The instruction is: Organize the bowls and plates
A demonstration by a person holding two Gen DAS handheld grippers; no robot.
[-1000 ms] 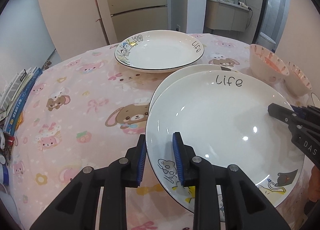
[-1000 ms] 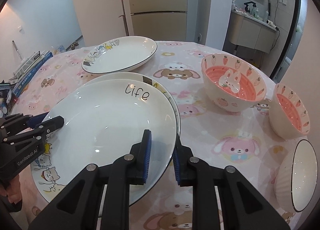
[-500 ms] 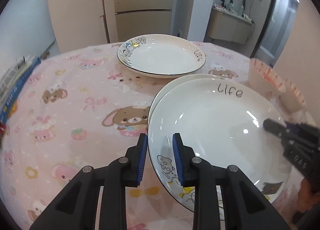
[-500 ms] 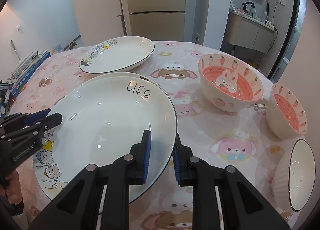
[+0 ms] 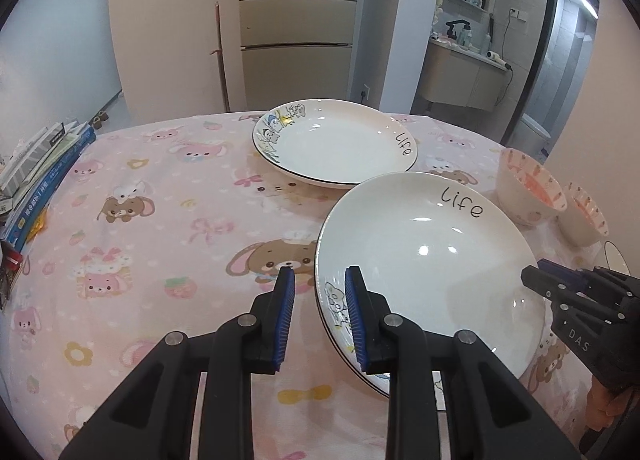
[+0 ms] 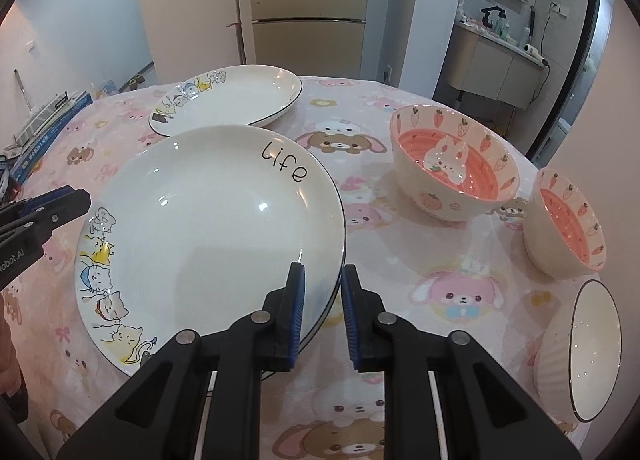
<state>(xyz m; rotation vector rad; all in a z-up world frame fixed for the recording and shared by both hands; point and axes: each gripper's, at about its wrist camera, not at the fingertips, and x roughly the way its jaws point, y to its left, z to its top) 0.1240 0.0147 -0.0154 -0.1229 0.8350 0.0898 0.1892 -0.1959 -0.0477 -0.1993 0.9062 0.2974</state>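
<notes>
A: Left wrist view: left tongs (image 5: 319,306) straddle the near plate (image 5: 432,268) rim, pads apart, not pinching?

B: Yes. Right tongs (image 6: 322,310) likewise, parted around the opposite rim. Plate looks stacked on another, so likely just set down.

A: Second plate (image 6: 230,98) ahead of both tongs, on the surface (image 5: 160,220). Bowls (image 6: 452,168) right of the right tongs, ungrouped.
</notes>
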